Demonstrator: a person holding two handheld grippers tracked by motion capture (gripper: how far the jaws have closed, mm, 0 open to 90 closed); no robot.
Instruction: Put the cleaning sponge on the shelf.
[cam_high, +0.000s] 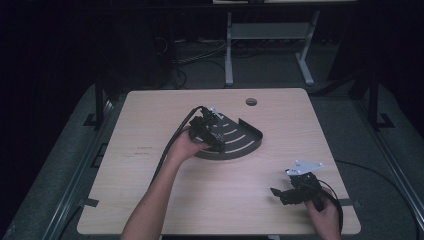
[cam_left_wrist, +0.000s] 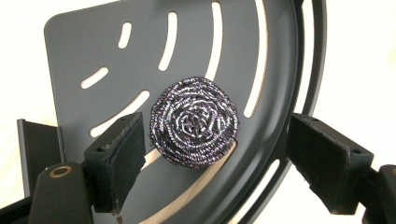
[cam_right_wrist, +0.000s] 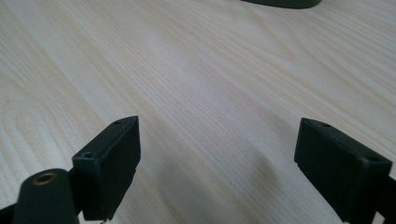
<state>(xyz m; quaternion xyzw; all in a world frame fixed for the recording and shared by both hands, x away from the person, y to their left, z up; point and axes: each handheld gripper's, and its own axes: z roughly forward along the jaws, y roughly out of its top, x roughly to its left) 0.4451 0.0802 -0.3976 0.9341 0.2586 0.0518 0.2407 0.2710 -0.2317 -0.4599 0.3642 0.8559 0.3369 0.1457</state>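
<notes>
A round steel-wool scourer (cam_left_wrist: 194, 120) lies on a dark quarter-round tray (cam_left_wrist: 84, 42) with curved slots and a raised rim. The tray (cam_high: 247, 136) sits at the middle of the wooden table. My left gripper (cam_left_wrist: 213, 120) hangs over it, jaws open, with the scourer between them; the left pad (cam_left_wrist: 123, 149) is close beside the scourer and the right pad stands well clear. In the high view the left gripper (cam_high: 210, 129) covers the tray's left part. My right gripper (cam_high: 279, 193) rests near the table's front right, open (cam_right_wrist: 217, 128) over bare wood.
The light wooden table (cam_high: 165, 200) has a round cable hole (cam_high: 251, 101) near its far edge. A cable (cam_high: 172, 140) trails from the left gripper toward the front. The tray's edge (cam_right_wrist: 280, 3) lies far ahead of the right gripper. Behind the table are a desk frame and floor cables.
</notes>
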